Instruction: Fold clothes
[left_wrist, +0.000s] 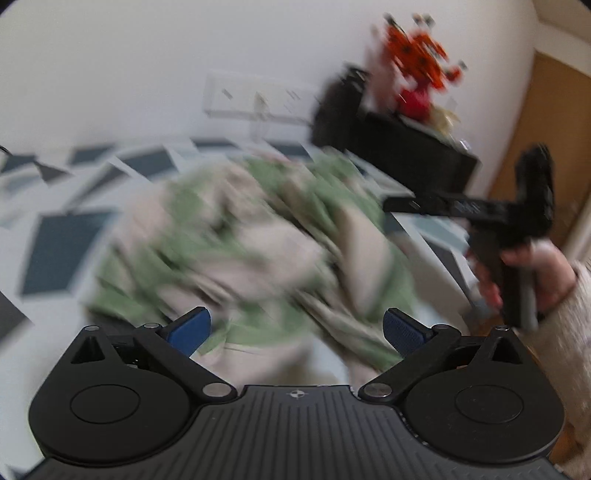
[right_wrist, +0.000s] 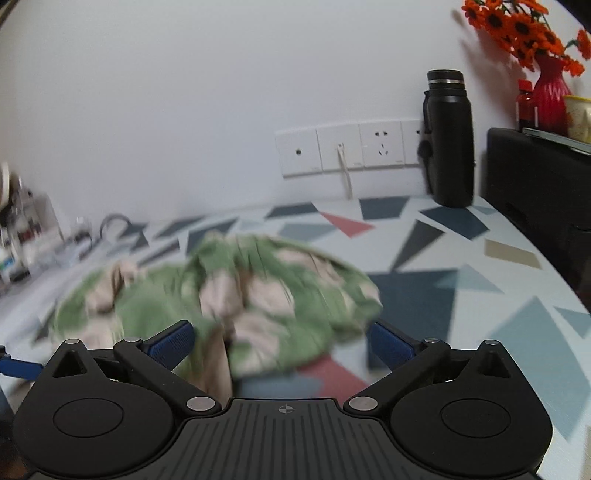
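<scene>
My left wrist camera looks low over my spread blue fingers, tilted, close on the crumpled green garment, toward the wall. My right wrist camera faces the same wall, level, close; both share the garment, table and sockets.

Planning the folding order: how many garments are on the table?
1 that I can tell: a crumpled green-and-beige garment on the patterned table, just ahead of both open grippers, left and right. Blur could hide more bunched within.
</scene>
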